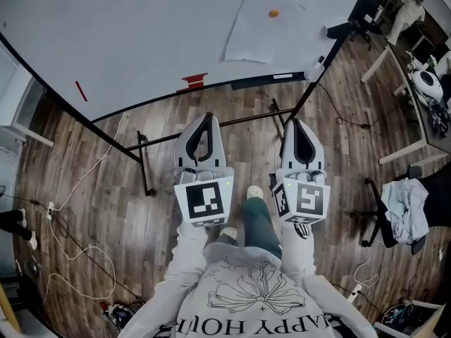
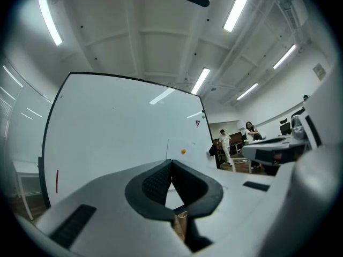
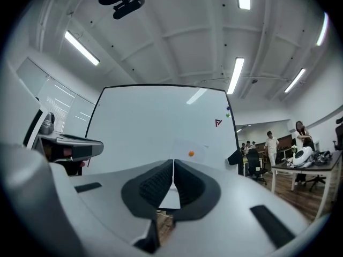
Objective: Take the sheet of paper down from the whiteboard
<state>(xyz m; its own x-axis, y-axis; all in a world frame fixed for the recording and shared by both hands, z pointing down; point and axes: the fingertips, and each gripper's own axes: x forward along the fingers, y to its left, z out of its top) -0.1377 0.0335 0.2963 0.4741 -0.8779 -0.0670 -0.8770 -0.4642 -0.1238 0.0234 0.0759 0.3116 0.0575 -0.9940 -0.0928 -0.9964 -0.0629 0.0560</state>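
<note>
A white sheet of paper (image 1: 255, 28) hangs on the right part of the whiteboard (image 1: 127, 34), pinned near its top by an orange magnet (image 1: 273, 13). Both grippers are held level, side by side, short of the board and apart from it. My left gripper (image 1: 206, 117) is shut with nothing between its pads. My right gripper (image 1: 298, 122) is likewise shut and empty. In the left gripper view the paper (image 2: 188, 143) and magnet (image 2: 183, 151) show just above the closed tips (image 2: 171, 163). The right gripper view has the paper (image 3: 182, 145) and magnet (image 3: 191, 153) above its tips (image 3: 173, 161).
The board's black stand and foot bars (image 1: 144, 162) cross the wood floor ahead. A red marker (image 1: 82, 90) and a red item (image 1: 194, 81) sit at the board's lower edge. White cables (image 1: 77, 245) trail at left. A chair with clothes (image 1: 405, 210), desks and people stand at right.
</note>
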